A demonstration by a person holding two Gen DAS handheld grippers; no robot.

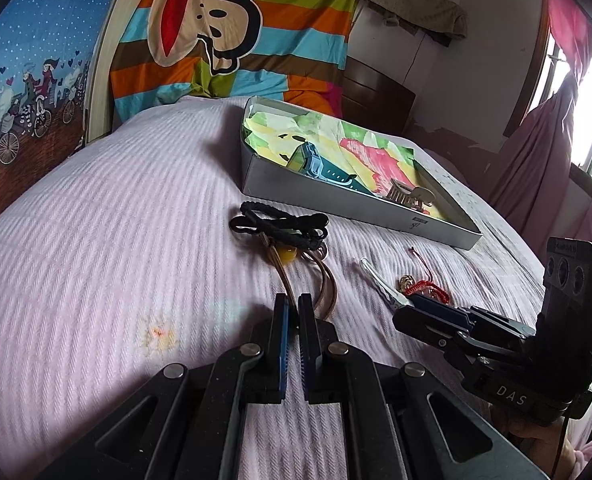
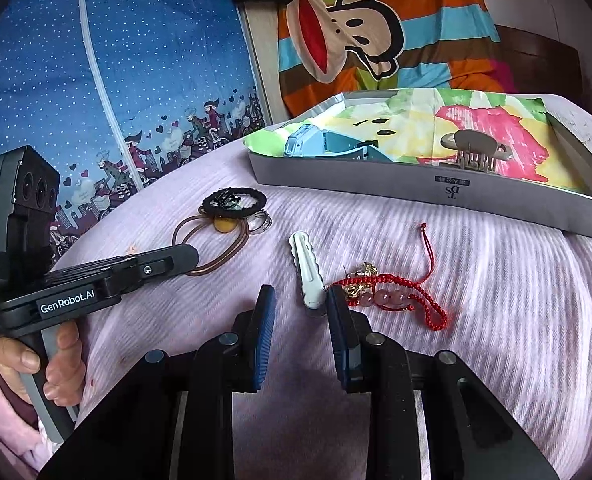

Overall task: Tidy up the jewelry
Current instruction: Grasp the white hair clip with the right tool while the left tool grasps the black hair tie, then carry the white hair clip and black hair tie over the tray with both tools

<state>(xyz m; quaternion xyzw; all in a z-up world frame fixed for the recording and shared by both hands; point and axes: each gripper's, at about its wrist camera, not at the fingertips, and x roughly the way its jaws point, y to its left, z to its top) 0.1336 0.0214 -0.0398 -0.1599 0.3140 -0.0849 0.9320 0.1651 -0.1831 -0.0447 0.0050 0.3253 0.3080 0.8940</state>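
White hair clip (image 2: 304,270): lies flat on the pink bedspread (image 2: 476,280), long axis pointing roughly away from the right gripper (image 2: 300,306), near end between its 2 parted jaws, nothing clamped. Red bead bracelet (image 2: 392,292) touches the clip's right side; left gripper (image 1: 291,308), jaws nearly together around a brown hair tie (image 1: 328,280), grip uncertain, stands farther. Grey box (image 2: 436,196) beyond, open bedspread between.
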